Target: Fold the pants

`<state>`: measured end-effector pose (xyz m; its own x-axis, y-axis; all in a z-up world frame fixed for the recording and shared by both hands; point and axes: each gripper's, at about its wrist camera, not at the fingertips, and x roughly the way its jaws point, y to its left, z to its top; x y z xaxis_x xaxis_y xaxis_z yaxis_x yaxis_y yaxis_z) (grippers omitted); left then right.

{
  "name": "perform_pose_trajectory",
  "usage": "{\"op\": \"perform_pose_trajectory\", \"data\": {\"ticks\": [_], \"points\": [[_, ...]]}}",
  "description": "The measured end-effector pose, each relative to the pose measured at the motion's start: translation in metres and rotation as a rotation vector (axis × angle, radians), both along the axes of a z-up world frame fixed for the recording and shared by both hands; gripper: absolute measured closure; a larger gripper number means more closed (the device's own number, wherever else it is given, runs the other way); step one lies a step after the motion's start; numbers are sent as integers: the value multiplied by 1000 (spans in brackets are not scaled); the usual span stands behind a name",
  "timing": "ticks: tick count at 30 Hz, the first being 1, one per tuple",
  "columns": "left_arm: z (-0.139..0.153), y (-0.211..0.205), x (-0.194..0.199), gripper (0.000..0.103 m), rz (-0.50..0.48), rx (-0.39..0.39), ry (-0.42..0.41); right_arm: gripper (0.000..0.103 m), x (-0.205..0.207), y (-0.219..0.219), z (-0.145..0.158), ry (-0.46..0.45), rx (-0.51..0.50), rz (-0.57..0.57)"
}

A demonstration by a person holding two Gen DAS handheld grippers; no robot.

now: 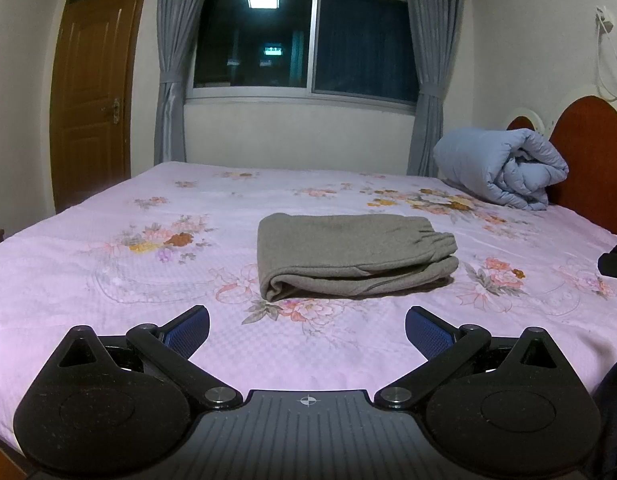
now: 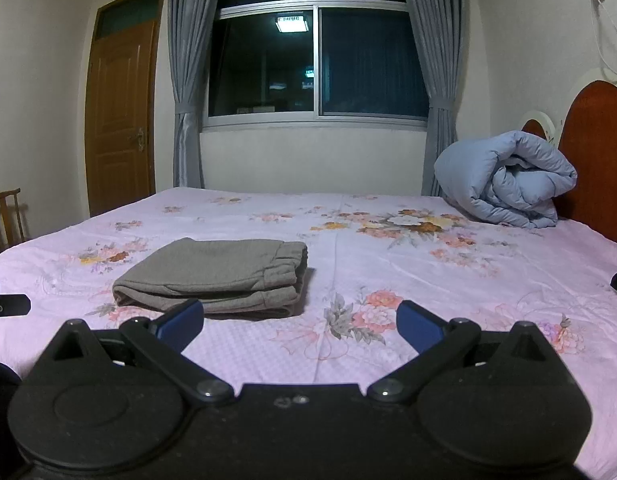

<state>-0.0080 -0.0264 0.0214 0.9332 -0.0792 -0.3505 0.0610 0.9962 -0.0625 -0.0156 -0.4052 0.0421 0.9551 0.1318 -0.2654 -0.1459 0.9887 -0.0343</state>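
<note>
Left tool [image 1: 307, 330] spread wide, empty, hovered near bed [image 1: 108, 320] edge. Grey pants [image 1: 354, 256] lay folded mid-bed, beyond both tools, untouched. Right tool [image 2: 300, 326] likewise spread, empty. Blue duvet [image 2: 504, 178] rolled far right.

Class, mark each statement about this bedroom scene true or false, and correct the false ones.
1. The grey fleece pants lie folded on the pink floral bedsheet. True.
2. The left tongs grip the pants. False: they are open and clear of them.
3. The rolled pale-blue quilt sits by the red wooden headboard. True.
4. The right tongs are shut. False: they are open, holding nothing.
</note>
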Motion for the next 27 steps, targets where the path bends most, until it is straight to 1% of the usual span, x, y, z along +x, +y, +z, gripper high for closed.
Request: {"op": "perform_pose_trajectory", "data": {"ticks": [10, 19, 23, 27], "points": [[0, 1, 0, 0, 7, -2, 0, 6, 0, -1, 0, 1, -1, 1], [-1, 4, 2, 0, 5, -19, 3, 6, 0, 0, 0, 1, -1, 0], [-1, 4, 0, 0, 3, -27, -15, 6, 0, 0, 0, 1, -1, 0], [-2, 4, 1, 0, 2, -33, -8, 6, 0, -1, -1, 1, -4, 2]]}}
